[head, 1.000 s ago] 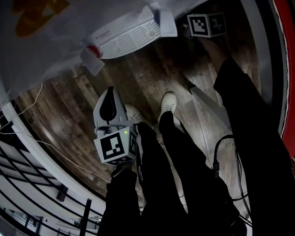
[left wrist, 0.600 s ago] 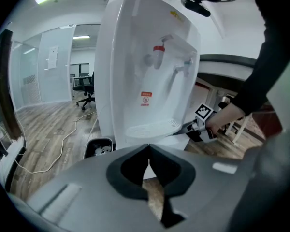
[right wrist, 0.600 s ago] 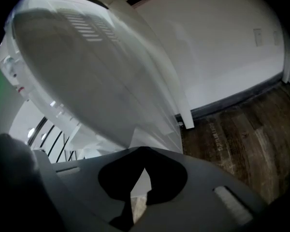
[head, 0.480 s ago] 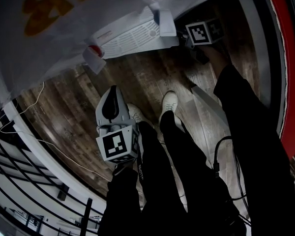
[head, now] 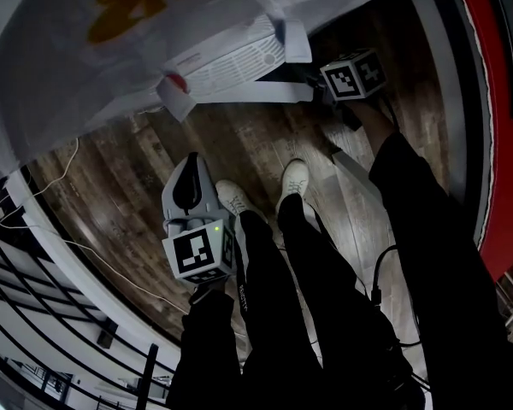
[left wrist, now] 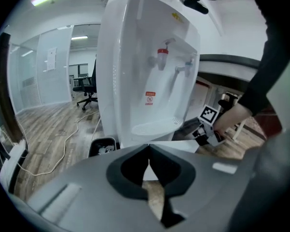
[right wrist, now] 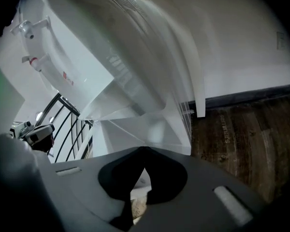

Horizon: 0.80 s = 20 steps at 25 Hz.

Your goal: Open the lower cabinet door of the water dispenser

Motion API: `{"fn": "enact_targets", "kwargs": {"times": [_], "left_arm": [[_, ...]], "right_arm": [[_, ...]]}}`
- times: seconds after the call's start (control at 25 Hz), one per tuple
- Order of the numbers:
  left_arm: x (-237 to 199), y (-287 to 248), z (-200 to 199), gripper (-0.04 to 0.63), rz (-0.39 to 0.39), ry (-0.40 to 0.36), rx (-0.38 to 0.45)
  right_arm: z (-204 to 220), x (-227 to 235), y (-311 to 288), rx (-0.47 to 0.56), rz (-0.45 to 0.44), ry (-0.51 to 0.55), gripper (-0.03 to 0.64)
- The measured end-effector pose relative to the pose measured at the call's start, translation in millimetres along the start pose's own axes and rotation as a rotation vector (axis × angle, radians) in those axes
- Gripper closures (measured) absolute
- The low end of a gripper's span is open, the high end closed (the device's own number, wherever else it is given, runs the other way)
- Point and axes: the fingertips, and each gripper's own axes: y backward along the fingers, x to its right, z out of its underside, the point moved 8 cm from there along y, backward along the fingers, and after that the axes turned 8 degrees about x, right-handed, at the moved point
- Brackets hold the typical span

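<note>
Right gripper view — right gripper [right wrist: 144, 152] pinched closed, empty, near the lower cabinet door [right wrist: 140, 129] of the water dispenser [right wrist: 87, 47]; catch its edge, swing outward. Left gripper [left wrist: 149, 148] closed too.

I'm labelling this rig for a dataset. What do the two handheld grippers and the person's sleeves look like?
Both the left gripper and right gripper are grey shells with black-lined tongs. Each carries a cube with black-and-white square markers; a green light glows on the left one. The sleeves are black.
</note>
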Motion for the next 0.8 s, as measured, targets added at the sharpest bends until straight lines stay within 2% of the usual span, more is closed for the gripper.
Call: {"fn": "enact_targets", "kwargs": {"times": [0.28,0.8], "left_arm": [[5.2,3.6,-0.4,0.589,0.041,-0.002,0.004],[4.9,5.1,-0.7,0.589,0.041,0.01,0.004]], "right_arm": [[19.5,-22.7,10.7,0.004,0.004,-0.022,0.618],[60.7,-38.3,24.0,-0.066,-0.029,-0.032,0.618]]}}
